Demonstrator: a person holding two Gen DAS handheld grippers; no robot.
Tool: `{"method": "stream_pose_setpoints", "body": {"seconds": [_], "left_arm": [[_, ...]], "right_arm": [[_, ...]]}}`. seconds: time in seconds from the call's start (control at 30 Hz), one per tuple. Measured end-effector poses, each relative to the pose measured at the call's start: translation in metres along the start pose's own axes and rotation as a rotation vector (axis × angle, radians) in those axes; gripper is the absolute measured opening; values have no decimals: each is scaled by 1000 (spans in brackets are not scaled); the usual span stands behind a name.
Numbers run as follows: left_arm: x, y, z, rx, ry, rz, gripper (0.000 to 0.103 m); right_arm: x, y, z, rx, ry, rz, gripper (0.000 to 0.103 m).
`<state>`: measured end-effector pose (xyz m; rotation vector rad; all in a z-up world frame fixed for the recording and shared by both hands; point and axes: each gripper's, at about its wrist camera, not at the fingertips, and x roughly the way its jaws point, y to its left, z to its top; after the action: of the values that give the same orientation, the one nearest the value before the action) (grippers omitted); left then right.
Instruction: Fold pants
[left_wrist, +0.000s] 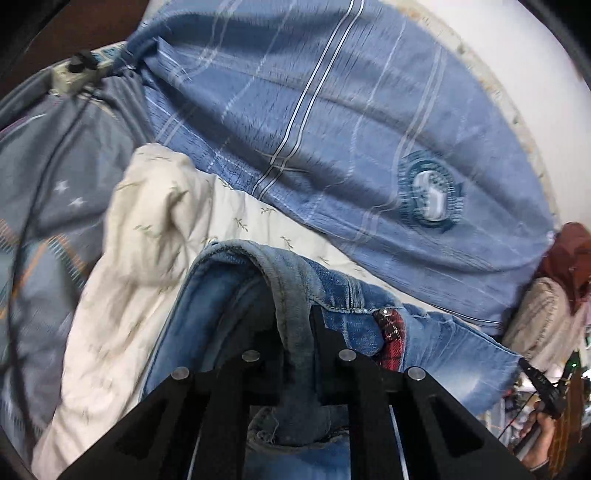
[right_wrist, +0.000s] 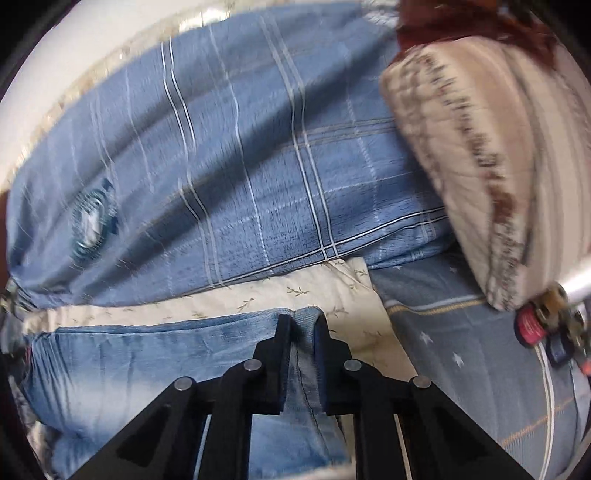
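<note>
Bed, white wall (left_wrist: 535, 55) behind — blue plaid quilt (left_wrist: 332, 129) bunched at the back, cream sheet (right_wrist: 258, 299) under the jeans (right_wrist: 147, 354). Left gripper (left_wrist: 297, 325) clamped on the waistband, right gripper (right_wrist: 301, 325) clamped on a jeans edge. Beige pillow (right_wrist: 480, 166) crowds the right; cable (left_wrist: 48, 155) and power strip (left_wrist: 74, 74) lie far left.

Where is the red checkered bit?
In the left wrist view, the red plaid patch sits on the blue denim jeans, just right of the left tool.

No lettering can be read; the blue cover's (left_wrist: 332, 122) round emblem (left_wrist: 430, 195) is blurred.
</note>
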<state>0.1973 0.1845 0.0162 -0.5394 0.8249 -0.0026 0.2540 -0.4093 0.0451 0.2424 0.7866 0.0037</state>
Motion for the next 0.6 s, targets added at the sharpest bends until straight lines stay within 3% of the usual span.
{"method": "stream_pose_setpoints", "body": {"seconds": [0.2, 0.4, 0.47, 0.6], "left_arm": [[-70, 3, -51, -31, -15, -46, 11], [-105, 13, -118, -45, 23, -41, 11], [-110, 20, -141, -44, 44, -35, 13], [-106, 34, -169, -43, 86, -22, 16]], "right_arm": [[-77, -15, -45, 82, -40, 60, 12], [-132, -36, -130, 134, -22, 80, 12], [-134, -44, -154, 148, 2, 63, 12], [-112, -71, -207, 205, 132, 22, 12]]}}
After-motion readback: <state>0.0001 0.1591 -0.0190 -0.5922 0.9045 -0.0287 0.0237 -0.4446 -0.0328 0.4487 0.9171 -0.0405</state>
